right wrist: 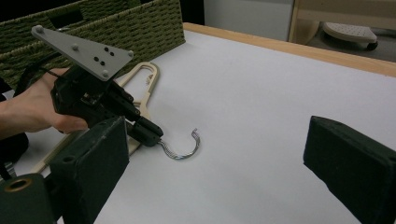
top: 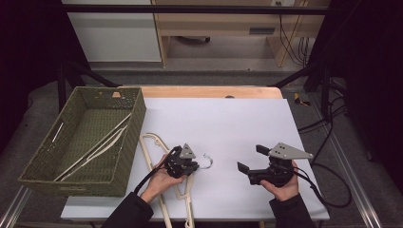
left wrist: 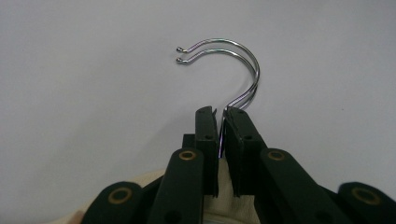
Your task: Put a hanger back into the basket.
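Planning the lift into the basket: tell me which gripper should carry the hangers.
Left. The left gripper is already shut on the necks of the cream hangers below their metal hooks, right beside the green basket. The right gripper sits open and farther away.

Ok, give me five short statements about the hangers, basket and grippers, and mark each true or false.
1. The left gripper is clamped at the base of the metal hooks. True.
2. The right gripper holds a hanger. False: its jaws stand open and empty.
3. The green basket has hangers inside. True.
4. Three hooks lie between the left jaws. False: two.
5. The basket sits at the table's right. False: left.
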### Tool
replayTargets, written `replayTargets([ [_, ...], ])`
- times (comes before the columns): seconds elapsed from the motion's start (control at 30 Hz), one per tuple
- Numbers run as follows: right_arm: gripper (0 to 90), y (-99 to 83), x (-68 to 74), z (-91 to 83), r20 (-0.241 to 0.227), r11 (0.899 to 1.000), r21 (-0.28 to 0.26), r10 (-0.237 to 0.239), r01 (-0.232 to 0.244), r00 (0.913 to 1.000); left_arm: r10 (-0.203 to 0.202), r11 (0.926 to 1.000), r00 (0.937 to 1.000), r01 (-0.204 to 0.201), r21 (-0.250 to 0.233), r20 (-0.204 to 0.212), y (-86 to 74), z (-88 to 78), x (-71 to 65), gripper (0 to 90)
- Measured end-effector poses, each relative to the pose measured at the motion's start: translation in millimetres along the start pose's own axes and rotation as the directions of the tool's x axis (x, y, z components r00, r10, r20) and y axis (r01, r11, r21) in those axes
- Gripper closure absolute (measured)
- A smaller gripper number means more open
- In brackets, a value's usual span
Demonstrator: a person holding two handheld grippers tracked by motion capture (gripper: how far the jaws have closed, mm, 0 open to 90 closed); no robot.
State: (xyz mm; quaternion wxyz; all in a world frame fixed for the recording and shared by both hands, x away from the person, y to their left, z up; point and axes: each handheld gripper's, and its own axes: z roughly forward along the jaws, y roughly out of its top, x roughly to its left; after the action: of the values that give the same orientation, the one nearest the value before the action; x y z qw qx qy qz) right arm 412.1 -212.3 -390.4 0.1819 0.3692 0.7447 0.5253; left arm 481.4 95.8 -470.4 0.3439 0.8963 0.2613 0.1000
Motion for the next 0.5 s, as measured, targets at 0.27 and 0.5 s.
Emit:
replayTargets([
  [0.27, 7.6, -0.2, 0.5, 0.7, -0.007, 1.000, 0.001, 0.002, -0.002, 1.0000, 0.003, 1.0000, 1.0000, -0.003, 0.002, 0.003, 1.2, -3.3, -0.7, 87.2],
  [0.5, 7.6, -0.1, 0.4, 0.7, -0.009, 1.000, 0.000, 0.002, -0.002, 1.0000, 0.007, 0.9999, 1.0000, -0.007, -0.009, 0.004, 0.3, -1.6, -0.4, 87.1],
])
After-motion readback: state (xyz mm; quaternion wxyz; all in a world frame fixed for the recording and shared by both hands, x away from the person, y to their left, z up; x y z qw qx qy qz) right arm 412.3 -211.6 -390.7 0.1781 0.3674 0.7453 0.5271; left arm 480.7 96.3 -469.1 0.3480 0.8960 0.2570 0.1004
